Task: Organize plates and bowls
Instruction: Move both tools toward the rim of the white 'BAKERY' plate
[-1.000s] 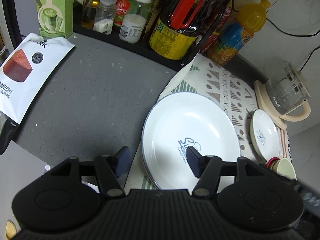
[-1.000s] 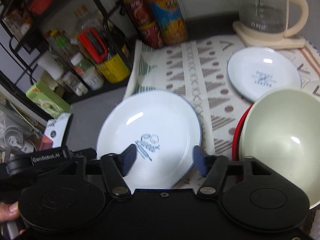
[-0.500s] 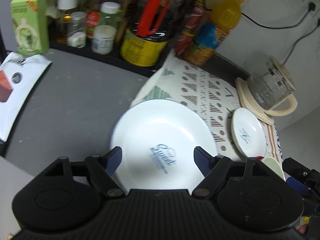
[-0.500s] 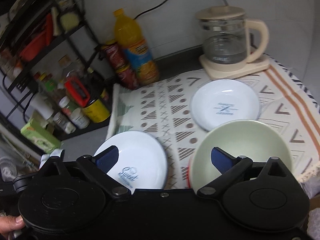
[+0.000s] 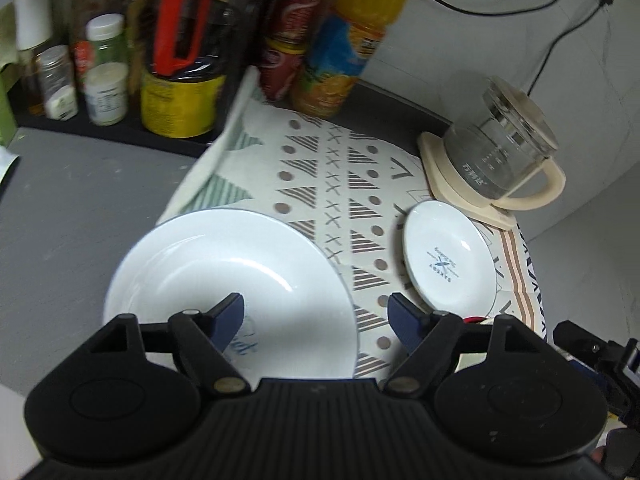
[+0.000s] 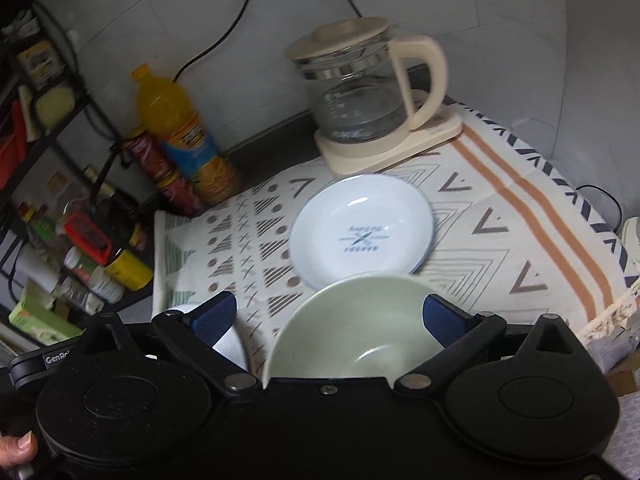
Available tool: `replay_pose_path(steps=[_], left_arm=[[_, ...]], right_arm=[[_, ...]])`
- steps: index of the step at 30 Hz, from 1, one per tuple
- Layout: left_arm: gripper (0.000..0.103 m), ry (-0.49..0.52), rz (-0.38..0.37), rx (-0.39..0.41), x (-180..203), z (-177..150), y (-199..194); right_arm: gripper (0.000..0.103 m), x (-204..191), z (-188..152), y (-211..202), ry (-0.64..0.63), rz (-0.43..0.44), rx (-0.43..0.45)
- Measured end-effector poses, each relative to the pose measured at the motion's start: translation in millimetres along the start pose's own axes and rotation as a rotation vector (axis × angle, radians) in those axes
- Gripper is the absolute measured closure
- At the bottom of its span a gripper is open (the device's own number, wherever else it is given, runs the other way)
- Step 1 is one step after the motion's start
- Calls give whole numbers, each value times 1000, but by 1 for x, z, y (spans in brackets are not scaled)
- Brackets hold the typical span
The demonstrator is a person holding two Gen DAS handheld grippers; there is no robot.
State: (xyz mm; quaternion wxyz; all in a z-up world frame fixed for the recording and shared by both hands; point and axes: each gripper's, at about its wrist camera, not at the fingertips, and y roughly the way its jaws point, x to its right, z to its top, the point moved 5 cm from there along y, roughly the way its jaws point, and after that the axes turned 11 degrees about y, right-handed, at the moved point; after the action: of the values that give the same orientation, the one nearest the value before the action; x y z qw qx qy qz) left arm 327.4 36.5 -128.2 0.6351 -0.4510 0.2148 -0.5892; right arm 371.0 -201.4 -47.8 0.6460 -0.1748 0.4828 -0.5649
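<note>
A large white plate (image 5: pixel 224 264) lies half on the grey counter and half on the patterned cloth (image 5: pixel 332 168). My left gripper (image 5: pixel 315 304) hovers over the plate's right rim, open, with nothing between its fingers. A small white plate (image 5: pixel 448 264) with a blue print rests on the cloth in front of the kettle. In the right wrist view this small plate (image 6: pixel 360 232) sits just beyond a pale green bowl (image 6: pixel 352 328). My right gripper (image 6: pixel 327 304) stands wide open above the bowl's far rim, its pads clear of it. A sliver of the large plate (image 6: pixel 228 344) shows behind its left finger.
A glass kettle (image 5: pixel 496 160) on a cream base stands at the back right of the cloth. An orange drink bottle (image 5: pixel 352 40), red cans and a black rack of jars (image 5: pixel 108 80) line the back left. Bare grey counter (image 5: pixel 80 200) lies to the left.
Both grippers have swung to the right and their jaws have widened. The right one went from over the large plate to over the green bowl. The dishes have not moved.
</note>
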Motion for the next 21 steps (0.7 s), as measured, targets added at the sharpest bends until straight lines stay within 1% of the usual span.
replay_pose_path(steps=[2,5,7,9,13,21], left_arm=[[26,2,-4,-6,6,4,5],[26,9,-16,-10,18,10,14],[26,15,-23,-15,26,14,20],[26,14,-35,-19,34,18,28],[26,13,-49,-34,47,25,46],[30,-15,-71,-83,65,38,85]], right_arm=[[3,7,6,4,11,-9,1],[6,16,15,12,15,-16,-4],[13,22,20,19,29,-20,-17],[18,30,26,26,50,-20,-34],[23,43,38,37,67,-22,-56],[35,75,56,75,107,-36,-154]])
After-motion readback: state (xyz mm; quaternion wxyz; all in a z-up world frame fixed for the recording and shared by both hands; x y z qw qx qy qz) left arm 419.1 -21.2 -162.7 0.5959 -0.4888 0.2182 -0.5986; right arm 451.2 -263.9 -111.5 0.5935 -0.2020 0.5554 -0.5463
